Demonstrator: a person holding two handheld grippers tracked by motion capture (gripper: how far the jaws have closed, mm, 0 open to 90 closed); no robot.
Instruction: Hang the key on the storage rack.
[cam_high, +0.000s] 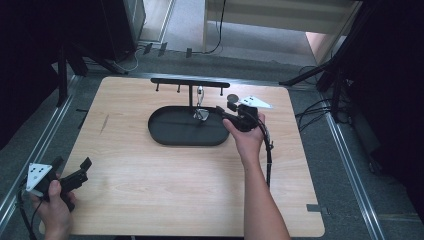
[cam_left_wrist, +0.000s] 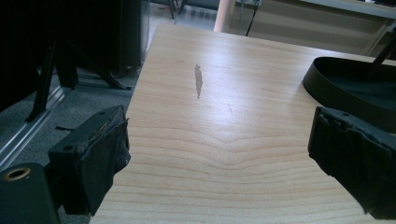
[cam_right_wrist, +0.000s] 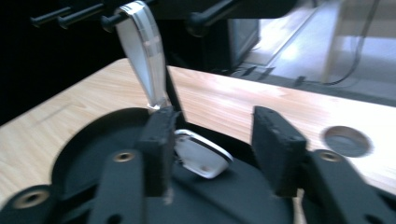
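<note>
Hanging from a peg of the black T-shaped metal rack near the far edge of the light wooden tabletop, a shiny silver metal utensil with a flat handle is dangling with its long axis nearly vertical, its broad lower end reaching down over the black oval tray that is sitting just in front of the rack. In the high view the same utensil is showing just to the left of the right gripper, so the right hand is by far the nearer one; the left gripper is resting well apart at the near left corner.

In the right gripper view the right gripper is standing with its jaws about half spread. The utensil's handle is running up just behind the left jaw, and its lower end is lying in the gap between the two pads, closer to the left one; the right pad is clearly apart from it, so nothing is being pinched. Judging by this, the utensil is hanging on the rack by itself.

The left gripper is staying wide open over bare wood, holding nothing.
</note>
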